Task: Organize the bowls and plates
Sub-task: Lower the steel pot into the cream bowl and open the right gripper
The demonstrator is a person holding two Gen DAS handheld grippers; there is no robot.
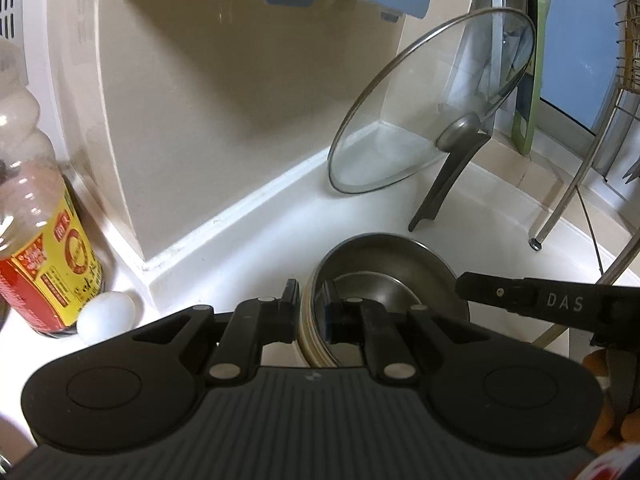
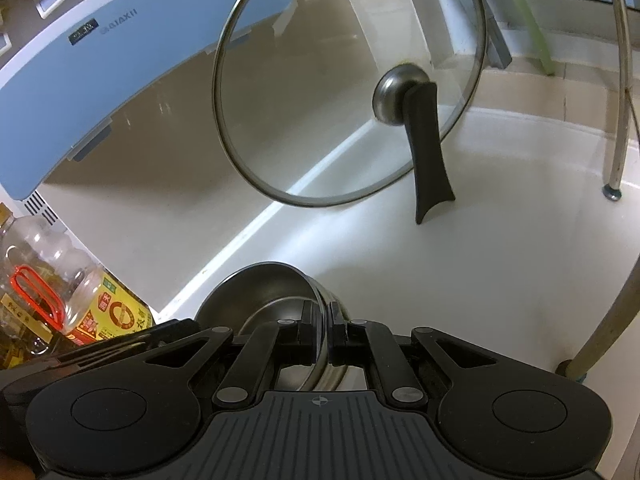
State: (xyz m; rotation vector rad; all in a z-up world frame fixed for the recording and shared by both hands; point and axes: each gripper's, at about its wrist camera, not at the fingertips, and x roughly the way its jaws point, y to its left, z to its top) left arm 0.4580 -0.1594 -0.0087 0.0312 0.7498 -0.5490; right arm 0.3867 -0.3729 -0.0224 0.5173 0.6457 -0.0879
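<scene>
Steel bowls (image 1: 384, 264) on white counter (image 1: 256, 240)

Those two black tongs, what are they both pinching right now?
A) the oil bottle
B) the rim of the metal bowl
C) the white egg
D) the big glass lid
B: the left tongs and the right tongs are each closed on the rim of the metal bowl, on opposite sides; the glass lid stands untouched behind.
</scene>
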